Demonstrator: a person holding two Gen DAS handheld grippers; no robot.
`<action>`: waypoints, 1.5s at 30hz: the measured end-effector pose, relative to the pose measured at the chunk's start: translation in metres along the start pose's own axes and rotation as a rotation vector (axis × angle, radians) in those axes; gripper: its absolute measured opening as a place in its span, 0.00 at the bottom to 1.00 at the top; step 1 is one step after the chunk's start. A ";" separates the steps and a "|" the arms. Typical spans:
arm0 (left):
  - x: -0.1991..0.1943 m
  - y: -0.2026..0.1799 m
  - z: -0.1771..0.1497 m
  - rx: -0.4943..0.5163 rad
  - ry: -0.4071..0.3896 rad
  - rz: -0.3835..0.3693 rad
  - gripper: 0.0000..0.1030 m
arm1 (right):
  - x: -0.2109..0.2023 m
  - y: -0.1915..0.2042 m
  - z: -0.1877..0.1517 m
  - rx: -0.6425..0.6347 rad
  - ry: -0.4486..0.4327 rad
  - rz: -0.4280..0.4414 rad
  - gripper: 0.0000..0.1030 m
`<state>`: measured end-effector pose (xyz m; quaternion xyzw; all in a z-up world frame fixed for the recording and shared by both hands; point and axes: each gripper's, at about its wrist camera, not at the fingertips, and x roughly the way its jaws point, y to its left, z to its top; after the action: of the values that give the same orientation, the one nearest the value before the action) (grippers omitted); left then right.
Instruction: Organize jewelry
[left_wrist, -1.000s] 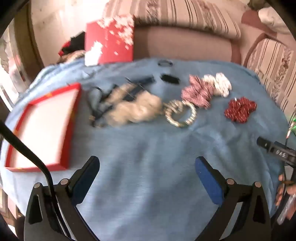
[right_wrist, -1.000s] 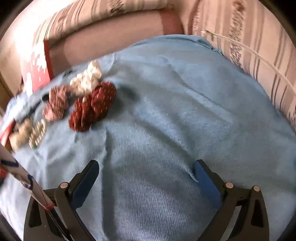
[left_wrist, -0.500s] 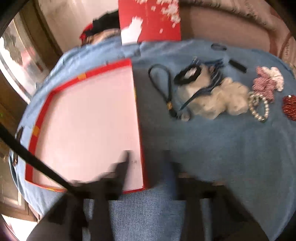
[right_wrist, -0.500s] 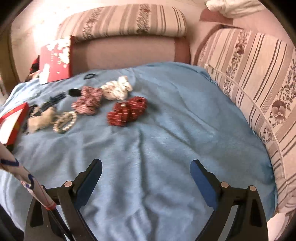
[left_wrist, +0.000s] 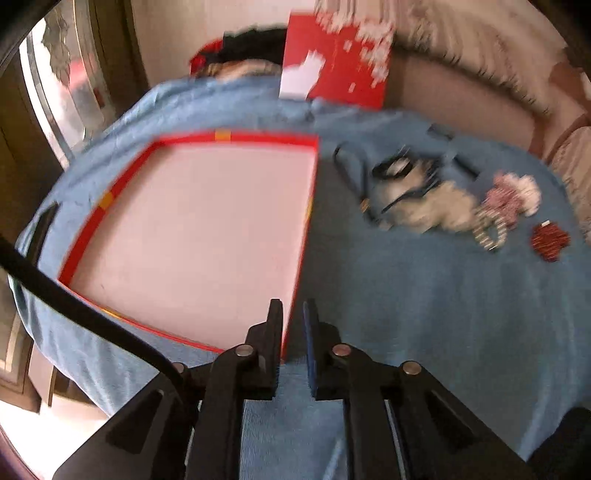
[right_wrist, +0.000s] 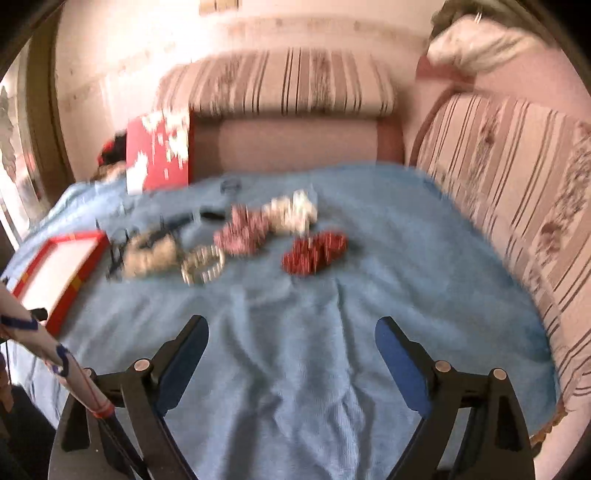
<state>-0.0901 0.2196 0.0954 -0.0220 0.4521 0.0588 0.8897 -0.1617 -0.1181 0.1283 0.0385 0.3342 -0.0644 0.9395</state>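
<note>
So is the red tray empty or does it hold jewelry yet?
Empty: the red tray shows only its bare pale floor; the jewelry lies on the blue blanket.

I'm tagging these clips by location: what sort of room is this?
Most likely a home living room or bedroom. A striped upholstered sofa wraps round a seat covered by a blue blanket, with scrunchies and a red tray laid out on it.

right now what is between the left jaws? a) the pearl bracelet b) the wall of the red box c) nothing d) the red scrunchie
b: in the left wrist view the left gripper straddles the near right wall of the red box.
</note>
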 end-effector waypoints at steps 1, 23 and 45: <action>-0.011 -0.002 0.001 0.002 -0.026 -0.008 0.25 | -0.011 0.002 0.001 0.004 -0.054 -0.005 0.92; -0.056 -0.064 0.014 0.066 -0.140 -0.151 0.69 | 0.019 -0.034 0.034 0.087 0.044 0.012 0.81; 0.053 -0.127 0.088 0.136 -0.104 -0.332 0.53 | 0.152 -0.042 0.071 0.110 0.068 0.009 0.81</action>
<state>0.0274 0.1058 0.1023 -0.0330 0.3986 -0.1185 0.9088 -0.0068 -0.1824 0.0853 0.0935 0.3618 -0.0770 0.9244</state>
